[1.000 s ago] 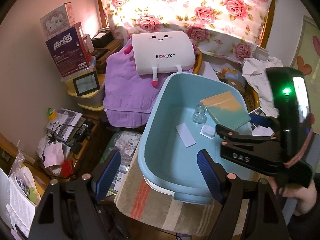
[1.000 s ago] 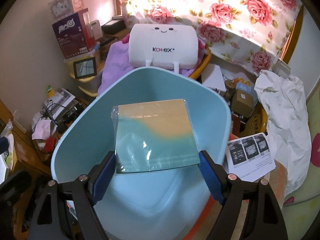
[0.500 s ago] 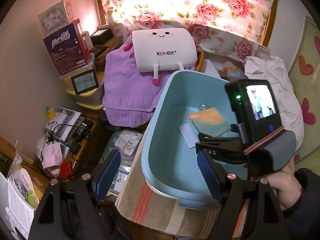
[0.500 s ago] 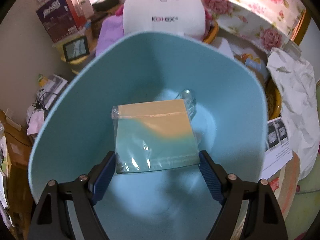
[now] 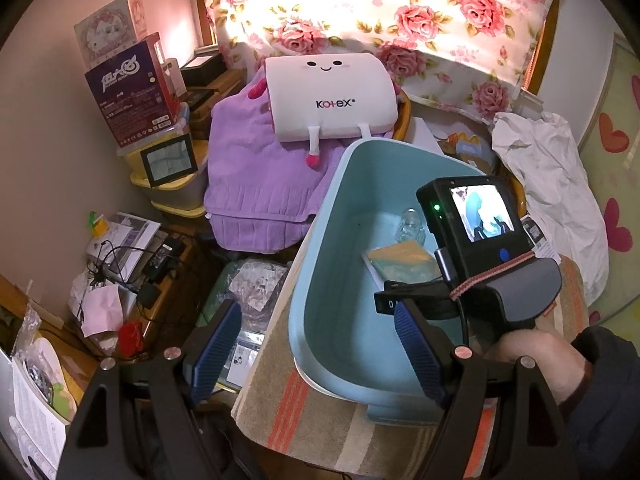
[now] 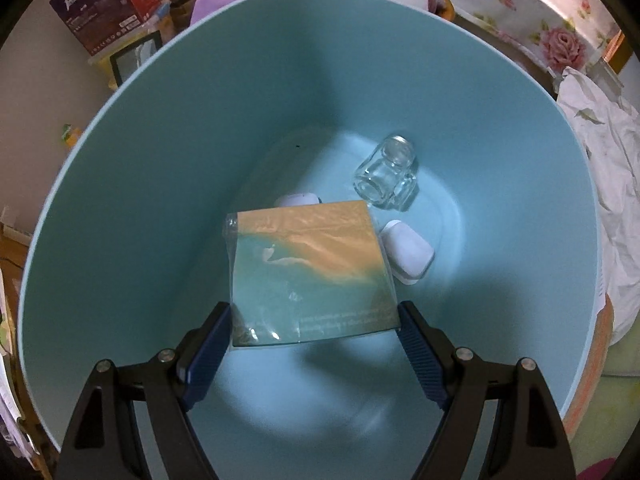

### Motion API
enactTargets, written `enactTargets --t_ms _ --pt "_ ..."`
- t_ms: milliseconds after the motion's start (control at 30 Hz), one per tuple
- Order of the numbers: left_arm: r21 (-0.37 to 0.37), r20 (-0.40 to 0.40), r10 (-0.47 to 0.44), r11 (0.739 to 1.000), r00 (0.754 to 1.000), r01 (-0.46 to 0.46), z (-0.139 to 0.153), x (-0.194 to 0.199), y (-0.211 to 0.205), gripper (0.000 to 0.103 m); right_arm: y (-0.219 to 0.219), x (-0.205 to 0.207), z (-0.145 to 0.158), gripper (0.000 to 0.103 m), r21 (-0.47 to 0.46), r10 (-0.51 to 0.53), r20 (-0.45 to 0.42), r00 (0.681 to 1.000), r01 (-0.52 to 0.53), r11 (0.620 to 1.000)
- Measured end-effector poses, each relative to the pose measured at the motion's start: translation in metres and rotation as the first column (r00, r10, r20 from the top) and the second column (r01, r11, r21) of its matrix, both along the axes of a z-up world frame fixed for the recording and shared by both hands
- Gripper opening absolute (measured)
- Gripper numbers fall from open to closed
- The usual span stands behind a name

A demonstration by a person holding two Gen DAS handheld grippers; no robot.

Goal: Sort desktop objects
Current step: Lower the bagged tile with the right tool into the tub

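Note:
My right gripper (image 6: 316,320) is shut on a square plastic-wrapped packet (image 6: 312,276), teal and tan, gripped by its two side edges. It hangs tilted down inside the light blue basin (image 6: 160,128), just above the bottom. On the basin floor lie a small glass jar (image 6: 386,178) on its side, a white case (image 6: 408,254) and another white piece (image 6: 298,200) partly under the packet. In the left wrist view the same packet (image 5: 404,260) and jar (image 5: 410,226) show inside the basin (image 5: 340,208). My left gripper (image 5: 316,332) stands open over the basin's near left rim, holding nothing.
The basin rests on a striped cloth (image 5: 320,420). Behind it are a white Kotex cushion (image 5: 328,96) on a purple towel (image 5: 256,192). Stacked boxes (image 5: 132,88) and a cluttered desk (image 5: 120,260) lie left. A person's hand (image 5: 532,356) holds the right gripper's handle.
My right gripper has come down into the basin with the packet and tipped more steeply, so the jar and white case now show beyond it. The left gripper has stayed put.

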State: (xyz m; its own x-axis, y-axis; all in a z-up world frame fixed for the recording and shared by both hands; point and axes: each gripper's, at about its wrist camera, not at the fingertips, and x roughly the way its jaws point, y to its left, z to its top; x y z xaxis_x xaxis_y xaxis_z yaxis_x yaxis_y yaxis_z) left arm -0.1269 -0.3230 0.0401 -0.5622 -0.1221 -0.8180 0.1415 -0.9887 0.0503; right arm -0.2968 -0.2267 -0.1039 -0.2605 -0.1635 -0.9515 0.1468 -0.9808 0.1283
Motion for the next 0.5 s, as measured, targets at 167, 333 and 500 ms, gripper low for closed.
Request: enactTargets --t_ms 167,333,500 --pt "-0.001 0.0 0.0 1.0 1.0 0.0 -0.003 -0.002 -0.002 0.082 -0.006 -0.012 -0.014 0.085 0.002 0.013 0.038 0.999 -0.014 1.0" --pt "0.001 0.002 0.005 1.0 1.0 -0.005 -0.006 -0.001 -0.006 0.082 -0.01 -0.023 -0.025 0.085 -0.021 0.027 0.089 0.996 -0.025 0.999" --pt "-0.001 0.005 0.009 1.0 1.0 -0.009 -0.008 -0.001 -0.009 0.082 -0.016 -0.029 -0.033 0.085 -0.01 0.048 0.126 0.991 -0.048 0.999"
